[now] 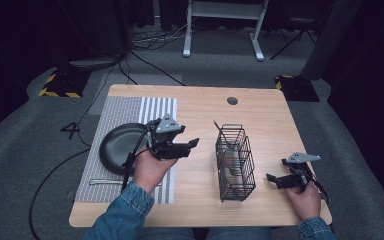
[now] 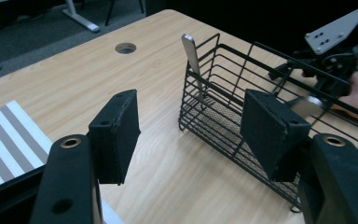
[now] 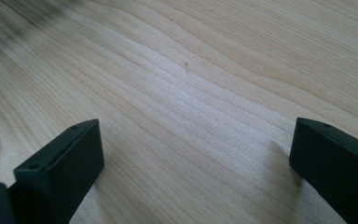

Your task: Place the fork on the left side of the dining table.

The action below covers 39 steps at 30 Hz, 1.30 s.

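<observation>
1. The right hand-held gripper (image 1: 280, 179) rests low at the near right of the counter (image 1: 200, 102), jaws wide and empty.
2. The left hand-held gripper (image 1: 192, 146), also wide and empty, probably should approach the basket (image 1: 235, 162) level, aiming at the cutlery handle (image 2: 189, 51).

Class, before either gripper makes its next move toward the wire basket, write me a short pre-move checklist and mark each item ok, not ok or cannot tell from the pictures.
1. Left gripper open with nothing between its pads: ok.
2. Right gripper open and empty, over bare table: ok.
3. Wire basket stands upright on the table, apart from both grippers: ok.
4. Utensil handle leaning in the basket's far corner is within view of the left gripper: ok.
5. What else lies in the basket: cannot tell, the mesh hides it.
6. Dark plate sits on the striped placemat, away from the basket: ok.
</observation>
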Available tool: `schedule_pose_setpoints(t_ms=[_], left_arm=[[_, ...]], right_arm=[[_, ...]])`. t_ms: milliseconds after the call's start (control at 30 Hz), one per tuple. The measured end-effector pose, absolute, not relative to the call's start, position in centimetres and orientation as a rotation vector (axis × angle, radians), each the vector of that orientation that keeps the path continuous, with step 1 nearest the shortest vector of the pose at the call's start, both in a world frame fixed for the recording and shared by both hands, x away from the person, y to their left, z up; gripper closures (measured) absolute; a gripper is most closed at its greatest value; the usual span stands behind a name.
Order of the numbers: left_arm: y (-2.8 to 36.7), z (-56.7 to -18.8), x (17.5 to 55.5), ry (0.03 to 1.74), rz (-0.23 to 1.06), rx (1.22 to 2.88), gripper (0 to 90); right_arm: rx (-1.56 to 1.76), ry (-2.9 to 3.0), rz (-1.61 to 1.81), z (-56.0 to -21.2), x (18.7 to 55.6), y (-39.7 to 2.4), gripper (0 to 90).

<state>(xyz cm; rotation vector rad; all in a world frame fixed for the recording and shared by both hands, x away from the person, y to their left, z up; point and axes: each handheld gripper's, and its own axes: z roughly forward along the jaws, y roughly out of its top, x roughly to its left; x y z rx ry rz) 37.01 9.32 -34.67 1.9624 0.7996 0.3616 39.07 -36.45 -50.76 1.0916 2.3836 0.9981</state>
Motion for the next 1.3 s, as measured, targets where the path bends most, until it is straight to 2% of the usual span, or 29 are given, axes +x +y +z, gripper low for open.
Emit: schedule_pose_setpoints(t_ms=[233, 633, 800, 1233, 1300], left_arm=[[6.9, -34.7, 39.5, 0.796, 0.376, 1.977, 37.6], [4.0, -35.9, 42.9, 0.829, 0.272, 1.955, 40.3], [3.1, -36.3, 43.6, 0.830, 0.261, 1.950, 47.0], [2.2, -36.7, 44.3, 0.818, 0.234, 1.965, 74.5], [2.2, -36.7, 44.2, 0.819, 0.237, 1.965, 75.5]], right_arm=[[1.093, 2.383, 0.998, -50.8, 39.1, -36.4, 2.9], [1.093, 2.384, 0.998, -50.8, 39.1, -36.5, 2.9], [1.093, 2.384, 0.997, -50.8, 39.1, -36.5, 2.9], [1.092, 2.384, 0.997, -50.8, 39.1, -36.5, 2.9], [1.092, 2.384, 0.998, -50.8, 39.1, -36.5, 2.9]])
